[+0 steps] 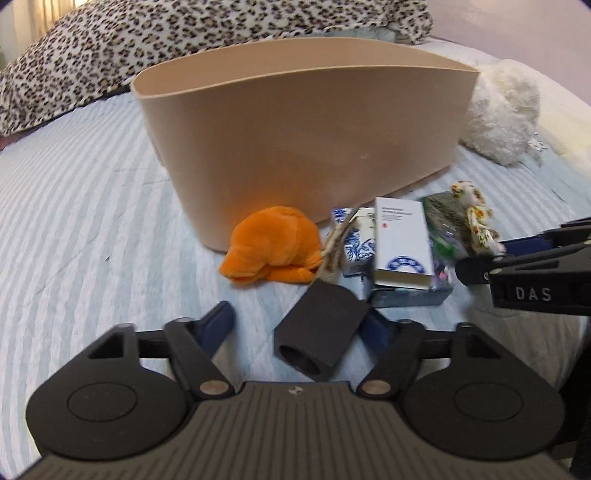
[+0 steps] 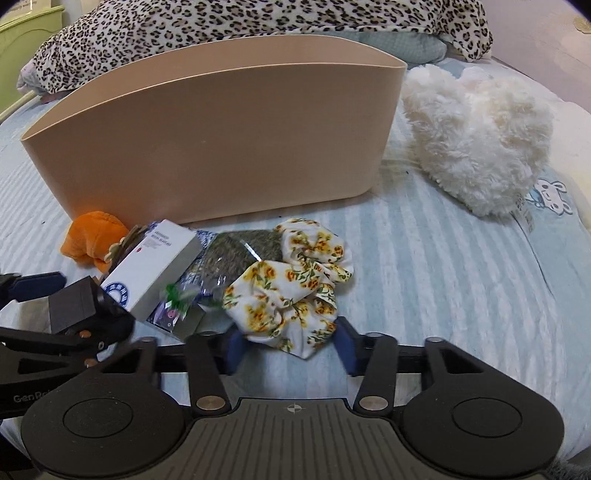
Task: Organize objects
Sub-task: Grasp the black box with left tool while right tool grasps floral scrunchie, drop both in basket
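A tan bin stands on the bed; it also shows in the right wrist view. In front of it lie an orange plush, a white box, a blue-patterned box, a bag of dried herbs and a floral cloth. My left gripper is open around a black block; the block sits between its fingers, nearer the right one. My right gripper is open with its fingers on either side of the floral cloth's near edge.
A white fluffy plush lies right of the bin. A leopard-print blanket is heaped behind it. The bed has a striped light-blue sheet. A clear packet with green bits lies under the white box.
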The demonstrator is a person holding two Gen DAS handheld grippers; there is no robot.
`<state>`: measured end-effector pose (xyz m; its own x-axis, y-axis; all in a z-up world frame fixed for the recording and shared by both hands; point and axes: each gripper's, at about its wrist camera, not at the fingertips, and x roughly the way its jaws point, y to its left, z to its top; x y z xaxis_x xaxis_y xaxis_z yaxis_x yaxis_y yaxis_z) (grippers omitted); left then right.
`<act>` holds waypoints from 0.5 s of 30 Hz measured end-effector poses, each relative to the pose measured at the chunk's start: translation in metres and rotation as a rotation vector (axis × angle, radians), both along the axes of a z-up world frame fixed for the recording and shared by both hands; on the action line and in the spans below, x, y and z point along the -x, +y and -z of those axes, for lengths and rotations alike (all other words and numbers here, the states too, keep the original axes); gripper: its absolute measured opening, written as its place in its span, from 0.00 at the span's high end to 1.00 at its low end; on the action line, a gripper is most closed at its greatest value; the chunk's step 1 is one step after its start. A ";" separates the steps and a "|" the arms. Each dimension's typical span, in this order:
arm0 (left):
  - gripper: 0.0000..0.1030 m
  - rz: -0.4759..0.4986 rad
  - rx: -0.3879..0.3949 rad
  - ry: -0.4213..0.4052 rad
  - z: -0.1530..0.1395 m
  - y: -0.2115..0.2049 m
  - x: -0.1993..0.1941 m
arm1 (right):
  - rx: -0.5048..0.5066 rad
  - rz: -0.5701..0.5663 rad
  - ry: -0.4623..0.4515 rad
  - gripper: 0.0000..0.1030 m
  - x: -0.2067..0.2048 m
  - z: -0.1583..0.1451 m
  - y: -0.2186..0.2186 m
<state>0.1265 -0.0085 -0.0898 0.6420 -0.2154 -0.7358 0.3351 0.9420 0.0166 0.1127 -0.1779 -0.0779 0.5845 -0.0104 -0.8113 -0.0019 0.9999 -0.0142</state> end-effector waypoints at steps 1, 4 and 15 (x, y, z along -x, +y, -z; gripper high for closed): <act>0.43 0.007 0.002 -0.001 0.000 0.000 0.001 | -0.002 -0.001 -0.002 0.77 0.001 -0.001 0.000; 0.53 0.019 -0.008 0.007 0.000 -0.002 0.003 | -0.026 0.000 0.000 0.87 0.003 -0.002 -0.002; 0.54 -0.026 0.003 0.037 -0.011 0.011 0.025 | -0.064 0.044 -0.034 0.92 0.024 -0.020 -0.017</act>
<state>0.1013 0.0026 -0.0788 0.6196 -0.2014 -0.7586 0.3111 0.9504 0.0017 0.0886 -0.1948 -0.0581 0.6122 0.0146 -0.7905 0.0418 0.9978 0.0508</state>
